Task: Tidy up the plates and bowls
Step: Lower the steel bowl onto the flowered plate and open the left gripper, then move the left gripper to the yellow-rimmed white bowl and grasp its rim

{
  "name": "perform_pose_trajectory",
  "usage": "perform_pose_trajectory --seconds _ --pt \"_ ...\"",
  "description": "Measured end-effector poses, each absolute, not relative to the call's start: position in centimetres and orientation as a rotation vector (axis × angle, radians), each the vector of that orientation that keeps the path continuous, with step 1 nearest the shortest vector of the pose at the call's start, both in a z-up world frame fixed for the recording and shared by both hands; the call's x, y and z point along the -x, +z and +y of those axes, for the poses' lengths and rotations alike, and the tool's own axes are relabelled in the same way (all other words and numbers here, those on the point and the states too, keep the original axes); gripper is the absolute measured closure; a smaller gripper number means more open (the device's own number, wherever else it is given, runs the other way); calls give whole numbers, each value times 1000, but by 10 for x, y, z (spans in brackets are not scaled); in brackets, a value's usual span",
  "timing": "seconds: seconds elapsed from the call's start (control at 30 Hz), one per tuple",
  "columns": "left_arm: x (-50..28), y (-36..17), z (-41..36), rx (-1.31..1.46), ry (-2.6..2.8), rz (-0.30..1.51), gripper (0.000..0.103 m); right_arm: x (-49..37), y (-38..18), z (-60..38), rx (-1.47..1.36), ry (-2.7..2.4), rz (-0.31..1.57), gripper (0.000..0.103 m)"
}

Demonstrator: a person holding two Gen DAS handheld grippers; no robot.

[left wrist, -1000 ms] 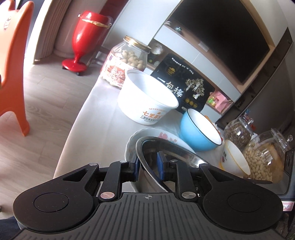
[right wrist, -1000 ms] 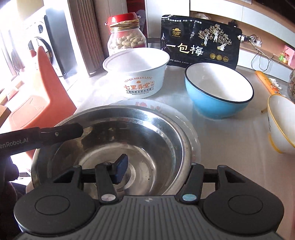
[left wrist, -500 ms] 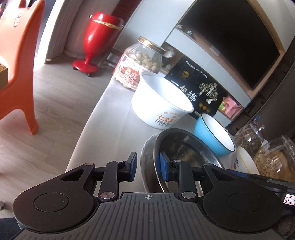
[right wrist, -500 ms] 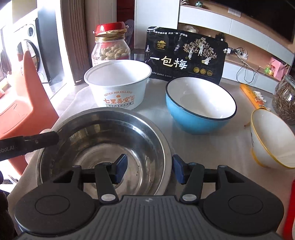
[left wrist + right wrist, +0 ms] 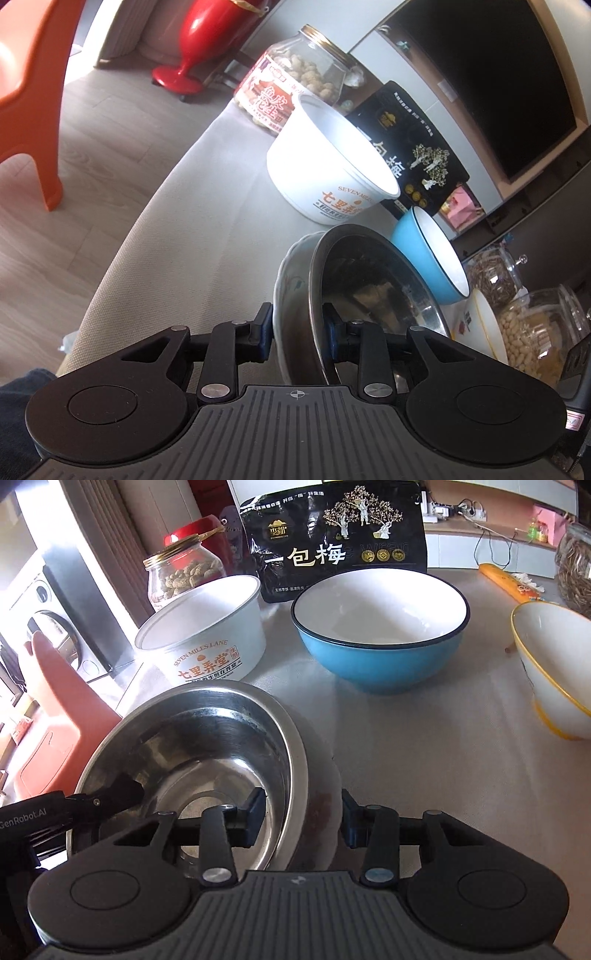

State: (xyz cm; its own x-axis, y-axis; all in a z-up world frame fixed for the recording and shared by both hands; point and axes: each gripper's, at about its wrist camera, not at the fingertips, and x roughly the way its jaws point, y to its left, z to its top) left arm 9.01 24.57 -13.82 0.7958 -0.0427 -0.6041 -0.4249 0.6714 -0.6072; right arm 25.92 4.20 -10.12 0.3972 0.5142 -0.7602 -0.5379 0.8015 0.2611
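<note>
Straddling opposite sides of the stack, both grippers are set on the steel bowl (image 5: pixel 192 760), which sits in a white plate (image 5: pixel 286 295) near the table's (image 5: pixel 424 775) near-left corner.

The left gripper (image 5: pixel 297 332) is seen with one pad outside the plate's rim and the other inside the bowl; whether the pads press cannot be told, though a sliver of gap shows at the outer pad.

The right gripper (image 5: pixel 303 818) is closing — the bowl's wall and the plate's rim lie between its jaws, with some gap left at the plate side.

Close behind the stack a white paper tub (image 5: pixel 207 646) is placed, toward the left edge, and a blue bowl (image 5: pixel 380 642) stands beside it, nearer the middle. A yellow-rimmed bowl (image 5: pixel 554 672) is kept well apart at the right edge. Bare cloth is left open between the stack and that bowl — the widest free stretch. Along the far edge a black snack bag (image 5: pixel 332 535) and a peanut jar (image 5: pixel 181 572) are lined up.
</note>
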Motion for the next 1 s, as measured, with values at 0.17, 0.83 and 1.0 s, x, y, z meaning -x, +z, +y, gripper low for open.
perform_pose_trajectory --seconds 0.17,0.83,1.0 --pt "-83 -127 228 740 273 699 72 -247 -95 27 9 701 943 63" --pt "-86 -100 195 566 389 780 70 -215 -96 -28 -99 816 969 61" --pt "-105 -56 164 356 466 689 71 -225 -77 -63 -143 816 875 61"
